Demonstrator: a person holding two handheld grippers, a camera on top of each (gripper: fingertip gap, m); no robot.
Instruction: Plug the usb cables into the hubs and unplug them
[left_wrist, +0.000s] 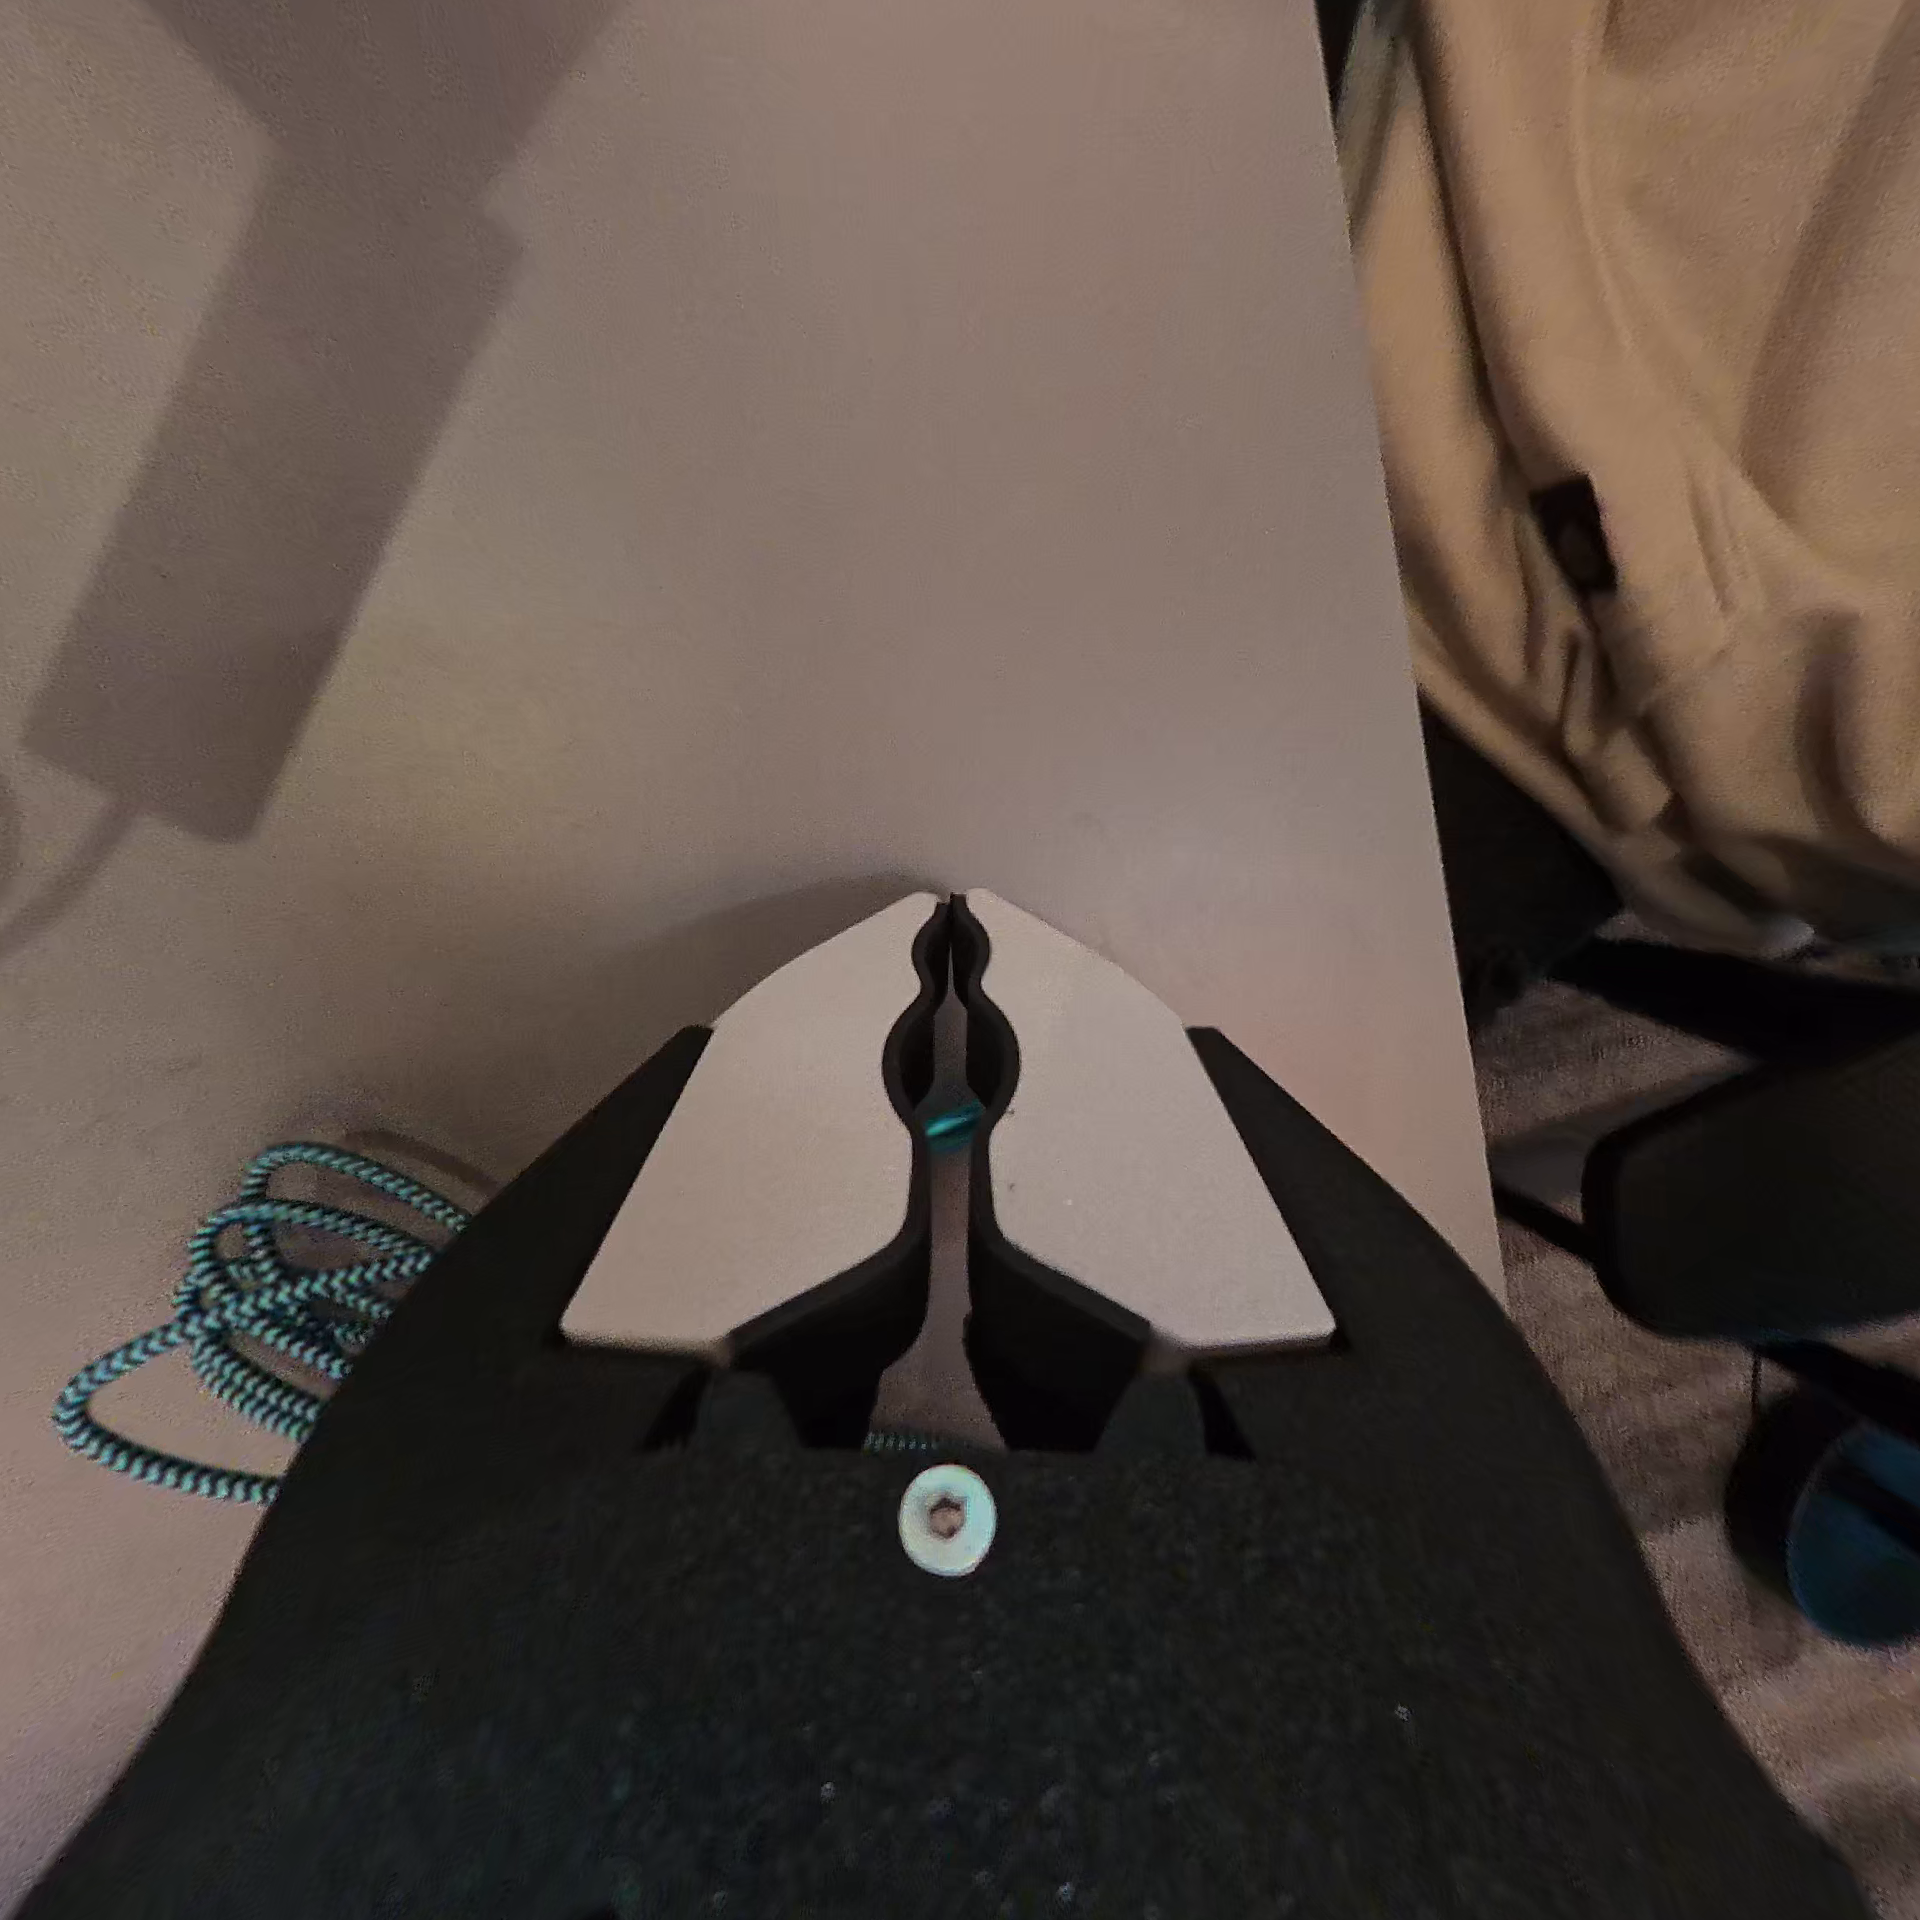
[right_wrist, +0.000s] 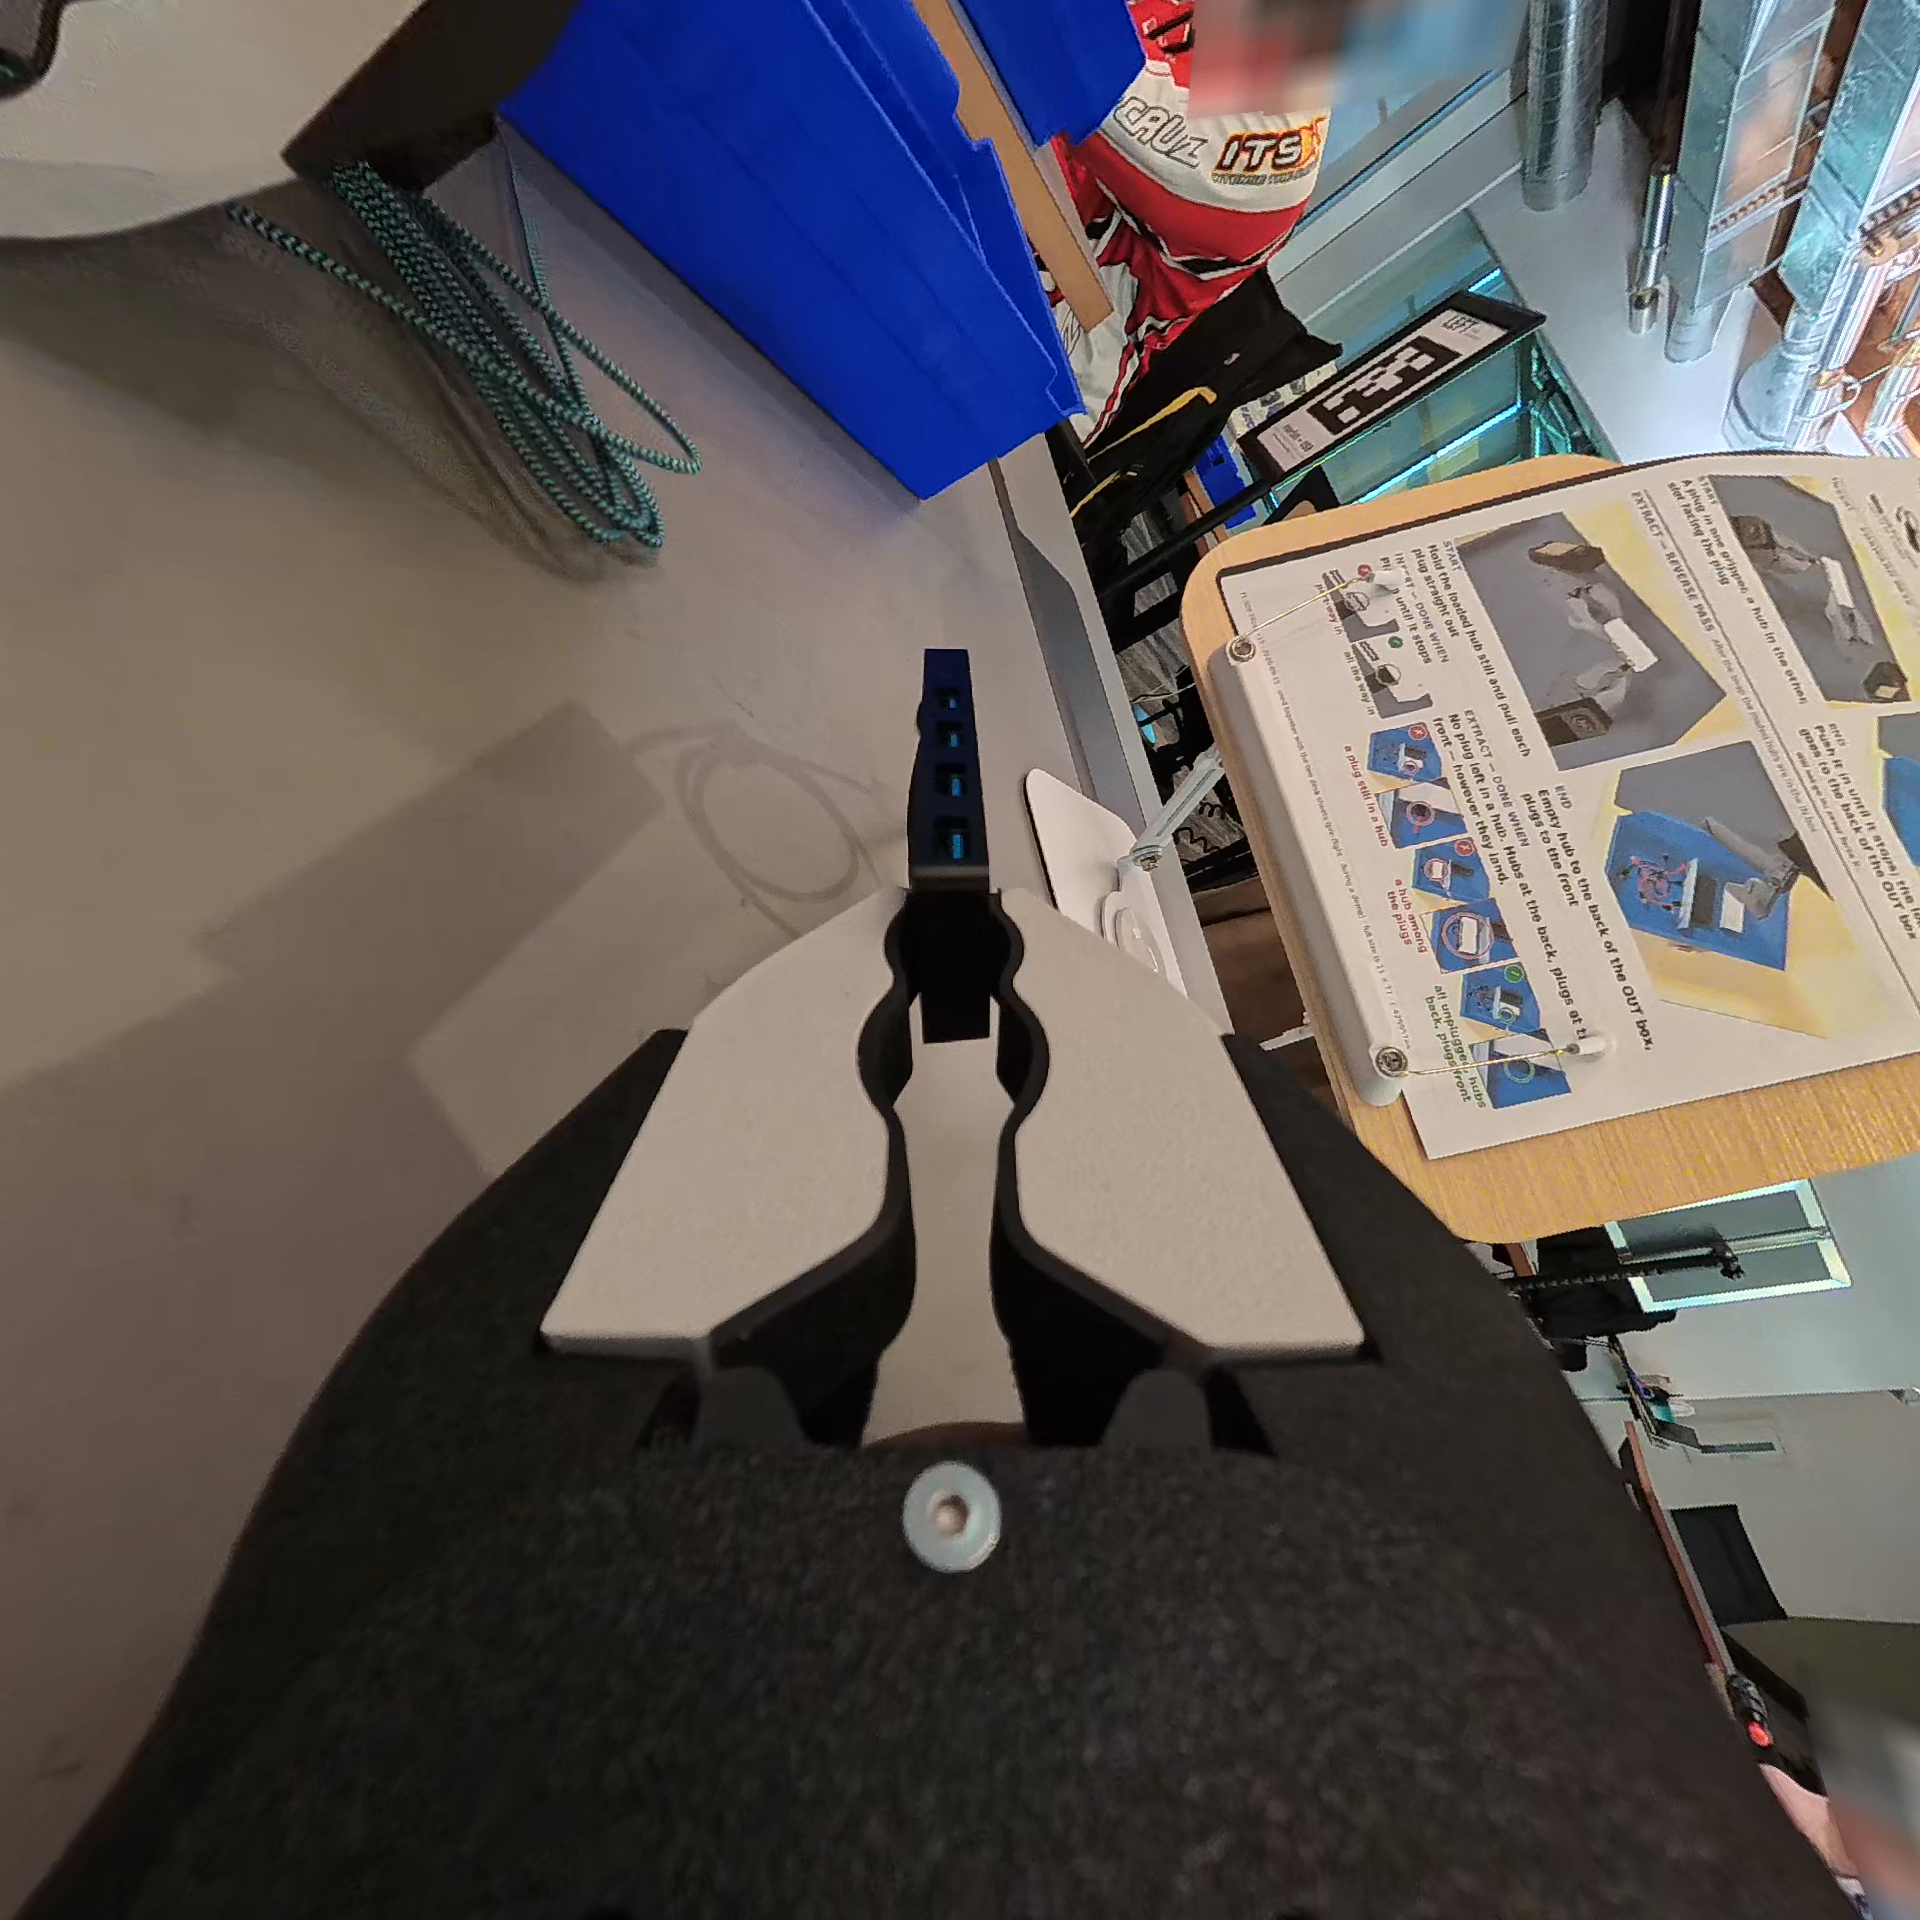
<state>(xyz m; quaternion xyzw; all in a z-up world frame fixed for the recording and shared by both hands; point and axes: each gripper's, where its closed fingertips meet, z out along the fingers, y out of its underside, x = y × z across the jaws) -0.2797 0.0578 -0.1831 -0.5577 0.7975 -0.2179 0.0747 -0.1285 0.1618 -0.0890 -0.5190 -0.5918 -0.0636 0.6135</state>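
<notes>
Right tongs (right_wrist: 951, 914) are clamped on a black hub (right_wrist: 948, 790), ports facing left, sticking out toward 12 over bare desk (right_wrist: 312, 831). Desk edge runs close at 1 o'clock; blue bins (right_wrist: 810, 229) sit behind. Left tongs (left_wrist: 951, 904) are pinched nearly closed on the teal cable (left_wrist: 239, 1309), which coils at 9.

Blue bins (right_wrist: 831, 239), clipped instruction sheet (right_wrist: 1621, 790) on wooden board (right_wrist: 1621, 1164)

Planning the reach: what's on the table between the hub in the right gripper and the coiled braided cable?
Nothing: bare grey table, partly shadowed, in the right wrist view.
</notes>
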